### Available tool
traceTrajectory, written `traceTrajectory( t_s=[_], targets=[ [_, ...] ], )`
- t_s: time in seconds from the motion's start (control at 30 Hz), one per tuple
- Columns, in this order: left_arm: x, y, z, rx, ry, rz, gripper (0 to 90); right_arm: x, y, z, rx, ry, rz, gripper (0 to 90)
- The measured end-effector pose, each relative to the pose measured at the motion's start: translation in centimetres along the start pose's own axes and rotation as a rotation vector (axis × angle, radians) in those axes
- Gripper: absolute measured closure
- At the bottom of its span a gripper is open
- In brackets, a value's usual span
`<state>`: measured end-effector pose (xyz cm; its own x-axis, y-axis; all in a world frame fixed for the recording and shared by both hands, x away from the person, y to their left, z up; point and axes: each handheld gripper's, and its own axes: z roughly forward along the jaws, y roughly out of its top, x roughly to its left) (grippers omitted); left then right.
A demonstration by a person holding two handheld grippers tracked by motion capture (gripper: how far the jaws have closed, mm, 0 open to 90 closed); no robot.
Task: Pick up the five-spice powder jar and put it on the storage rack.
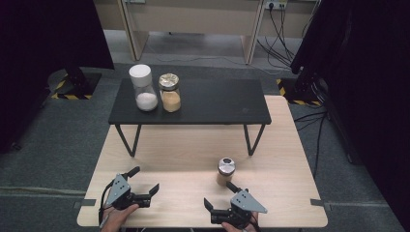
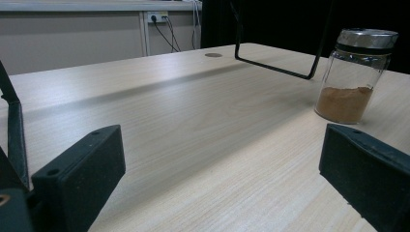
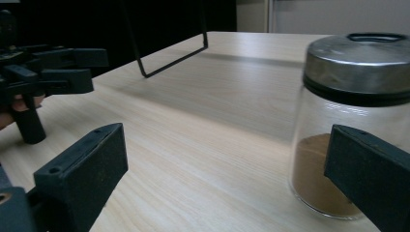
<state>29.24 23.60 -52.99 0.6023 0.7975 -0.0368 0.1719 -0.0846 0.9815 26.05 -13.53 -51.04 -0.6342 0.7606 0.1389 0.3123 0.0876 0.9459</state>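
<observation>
the left gripper point(image 1: 146, 195) rests near the table's point(image 1: 183, 154) front edge, jaws spread wide and empty, well apart from the small jar point(image 1: 226, 171) of brown powder. the right gripper point(image 1: 218, 194) sits just short of that jar, jaws wide too. to grasp it well, i'd swing the right gripper round to centre the glass between the jaws, below the metal lid; for now the jar stands off to one side, beside the far jaw.
</observation>
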Motion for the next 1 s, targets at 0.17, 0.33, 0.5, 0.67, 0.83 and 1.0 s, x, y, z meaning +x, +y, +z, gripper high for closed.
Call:
traceTrajectory(
  t_s=[0.17, 0.33, 0.5, 0.67, 0.83, 1.0],
  targets=[
    [0.0, 0.0, 0.0, 0.0, 0.0, 0.0, 2.0, -0.4, -0.1, -0.1, 0.003, -0.027, -0.003, 2.0],
    [0.0, 0.0, 0.0, 0.0, 0.0, 0.001, 2.0, -0.8, 0.0, -0.1, 0.001, -0.058, 0.007, 1.9],
    [0.0, 0.0, 0.0, 0.001, 0.001, 0.002, 2.0, -1.2, 0.0, -0.1, -0.004, -0.082, 0.007, 2.0],
    [0.0, 0.0, 0.0, 0.002, 0.001, 0.001, 2.0, -1.5, 0.2, 0.3, -0.006, -0.114, -0.002, 2.1],
    [0.0, 0.0, 0.0, 0.001, 0.001, 0.003, 2.0, -1.8, 0.2, 0.4, -0.006, -0.145, -0.005, 2.2],
    [0.0, 0.0, 0.0, 0.002, 0.002, 0.003, 2.0, -2.5, 0.3, 0.6, -0.01, -0.171, 0.005, 2.3]
  ],
)
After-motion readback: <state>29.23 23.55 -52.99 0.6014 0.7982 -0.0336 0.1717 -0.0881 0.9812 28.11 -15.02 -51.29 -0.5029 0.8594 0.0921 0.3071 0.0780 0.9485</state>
